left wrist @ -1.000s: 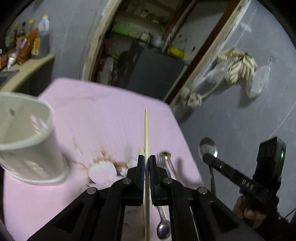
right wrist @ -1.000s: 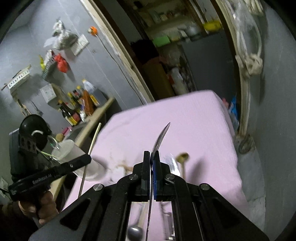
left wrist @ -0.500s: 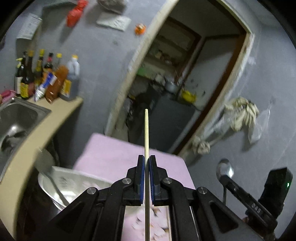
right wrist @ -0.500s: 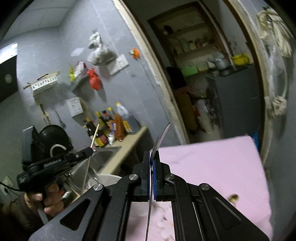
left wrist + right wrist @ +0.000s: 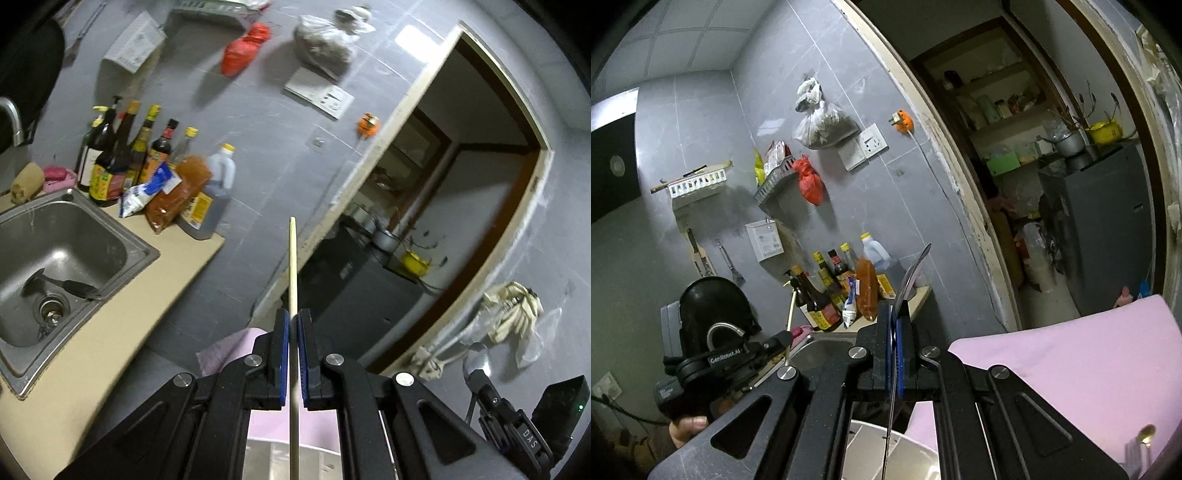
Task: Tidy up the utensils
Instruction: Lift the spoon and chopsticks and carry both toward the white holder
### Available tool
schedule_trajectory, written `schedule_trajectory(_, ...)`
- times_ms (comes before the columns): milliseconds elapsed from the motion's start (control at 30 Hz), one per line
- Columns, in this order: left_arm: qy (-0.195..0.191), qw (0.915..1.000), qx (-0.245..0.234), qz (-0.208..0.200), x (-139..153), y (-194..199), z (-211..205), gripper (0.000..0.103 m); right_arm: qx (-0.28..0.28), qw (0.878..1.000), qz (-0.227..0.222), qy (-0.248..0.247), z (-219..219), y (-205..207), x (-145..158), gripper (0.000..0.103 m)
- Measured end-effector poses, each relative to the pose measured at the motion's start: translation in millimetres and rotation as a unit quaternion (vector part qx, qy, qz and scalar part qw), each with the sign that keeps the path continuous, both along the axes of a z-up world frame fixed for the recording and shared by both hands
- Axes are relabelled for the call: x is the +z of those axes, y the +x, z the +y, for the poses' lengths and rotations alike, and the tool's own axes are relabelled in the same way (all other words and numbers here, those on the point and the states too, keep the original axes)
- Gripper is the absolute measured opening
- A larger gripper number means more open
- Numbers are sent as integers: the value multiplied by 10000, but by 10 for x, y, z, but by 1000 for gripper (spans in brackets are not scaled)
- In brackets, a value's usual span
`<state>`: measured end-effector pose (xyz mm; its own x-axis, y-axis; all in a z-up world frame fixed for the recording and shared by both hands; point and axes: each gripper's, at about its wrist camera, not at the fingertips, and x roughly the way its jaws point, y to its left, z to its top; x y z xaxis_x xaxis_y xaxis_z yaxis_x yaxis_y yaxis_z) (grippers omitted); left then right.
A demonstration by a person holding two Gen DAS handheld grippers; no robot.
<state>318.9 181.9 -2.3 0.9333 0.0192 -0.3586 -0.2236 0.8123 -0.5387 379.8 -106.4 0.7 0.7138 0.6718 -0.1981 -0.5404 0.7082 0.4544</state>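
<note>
My left camera faces the sink [image 5: 55,254] at nine o'clock; my right sees the doorway at one. Both share the bottles [image 5: 122,162] [image 5: 827,288].

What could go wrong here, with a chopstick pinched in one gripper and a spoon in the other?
1. The left gripper pinches the chopstick between narrow pads, with a long length beyond them; it might pivot or slip out.
2. The right gripper holds the metal spoon edge-on by its thin handle, so it could twist.
3. Both are raised; only the white holder's rim shows below, so lowering could miss it.
</note>
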Motion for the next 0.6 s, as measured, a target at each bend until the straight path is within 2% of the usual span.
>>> schedule_trajectory(400,275,9990,329,-133,-390,102,-8,5,-659,9978,-46,-66,200,135,-405,3)
schedule_trajectory(600,362,9986,352,-169,-442,109,-53,5,-598,9977,-136,-298,344,91,-480,3)
